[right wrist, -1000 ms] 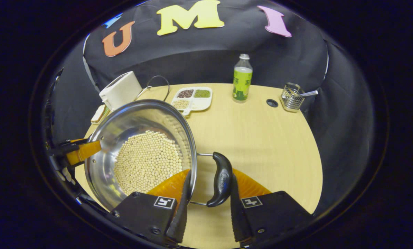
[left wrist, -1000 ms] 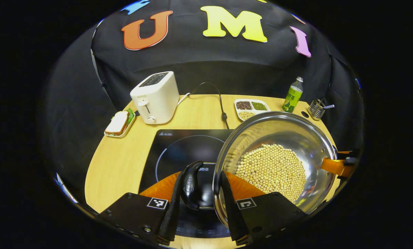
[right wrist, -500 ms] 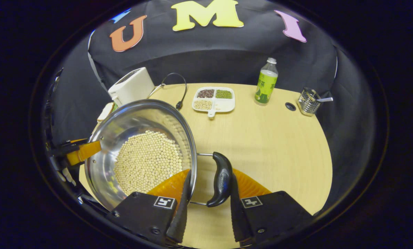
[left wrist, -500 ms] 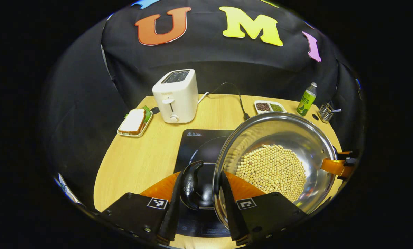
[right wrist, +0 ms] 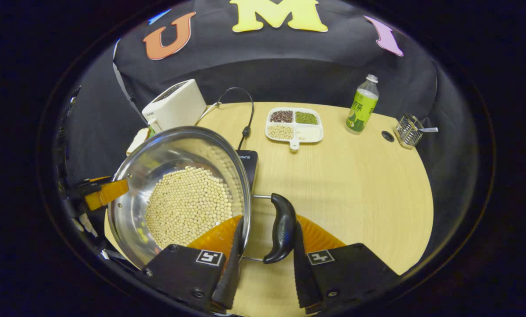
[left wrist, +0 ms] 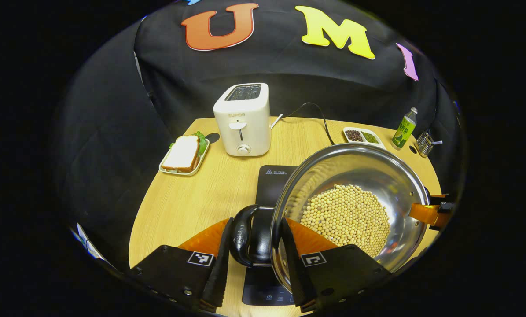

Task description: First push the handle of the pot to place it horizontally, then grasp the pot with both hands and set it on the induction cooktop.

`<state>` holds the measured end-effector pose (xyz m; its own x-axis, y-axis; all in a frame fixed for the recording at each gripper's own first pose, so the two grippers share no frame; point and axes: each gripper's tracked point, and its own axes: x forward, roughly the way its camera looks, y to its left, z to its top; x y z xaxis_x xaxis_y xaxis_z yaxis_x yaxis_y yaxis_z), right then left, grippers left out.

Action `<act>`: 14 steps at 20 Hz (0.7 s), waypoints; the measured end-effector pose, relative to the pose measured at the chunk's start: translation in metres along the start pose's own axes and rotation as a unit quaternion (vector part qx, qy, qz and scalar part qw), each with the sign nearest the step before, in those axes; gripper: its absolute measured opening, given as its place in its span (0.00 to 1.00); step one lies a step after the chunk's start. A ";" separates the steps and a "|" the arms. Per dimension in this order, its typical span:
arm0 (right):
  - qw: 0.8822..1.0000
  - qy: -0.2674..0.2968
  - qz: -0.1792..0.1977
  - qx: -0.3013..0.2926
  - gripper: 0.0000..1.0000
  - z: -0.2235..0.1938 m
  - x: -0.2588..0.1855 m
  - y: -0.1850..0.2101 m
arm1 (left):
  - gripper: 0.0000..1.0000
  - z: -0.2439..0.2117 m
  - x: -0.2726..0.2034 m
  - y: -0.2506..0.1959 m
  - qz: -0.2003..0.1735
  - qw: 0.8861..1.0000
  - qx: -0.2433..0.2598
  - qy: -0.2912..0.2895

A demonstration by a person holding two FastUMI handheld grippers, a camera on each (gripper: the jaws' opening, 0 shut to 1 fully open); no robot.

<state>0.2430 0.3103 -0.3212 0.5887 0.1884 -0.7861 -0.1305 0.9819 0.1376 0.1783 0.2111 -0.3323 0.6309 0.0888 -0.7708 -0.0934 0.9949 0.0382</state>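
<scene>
Shiny steel pot (left wrist: 355, 176) of pale beans hangs above the black induction cooktop (left wrist: 269, 185) on the wooden worktop (right wrist: 355, 185); each hand-held gripper, left (left wrist: 254, 255) and right (right wrist: 265, 259), is clamped on a black side handle.

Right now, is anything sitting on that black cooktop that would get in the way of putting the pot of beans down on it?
Nothing visible does. The part of the induction cooktop that shows beside the pot is bare; the toaster and sandwich plate stand off it, on the table. The pot hides the rest.
</scene>
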 end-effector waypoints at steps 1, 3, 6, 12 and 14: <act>1.000 0.002 0.000 0.000 0.53 0.002 0.003 0.002 | 0.57 0.001 0.003 0.001 -0.001 1.000 0.002 0.001; 1.000 0.004 0.000 0.004 0.53 0.004 0.007 0.006 | 0.57 0.005 0.007 0.004 -0.001 1.000 0.004 0.002; 1.000 0.006 -0.003 0.001 0.53 0.009 0.013 0.009 | 0.57 0.005 0.014 0.009 -0.001 1.000 0.001 0.002; 1.000 0.007 0.003 0.012 0.53 0.001 0.024 0.010 | 0.57 -0.001 0.025 0.007 -0.006 1.000 0.013 0.012; 1.000 -0.002 -0.001 0.008 0.53 0.004 0.026 0.008 | 0.52 -0.002 0.025 0.008 -0.010 1.000 0.012 0.007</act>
<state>0.2605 0.3236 -0.3382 0.5926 0.1865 -0.7836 -0.1163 0.9824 0.1459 0.1917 0.2212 -0.3526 0.6212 0.0685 -0.7807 -0.0619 0.9974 0.0382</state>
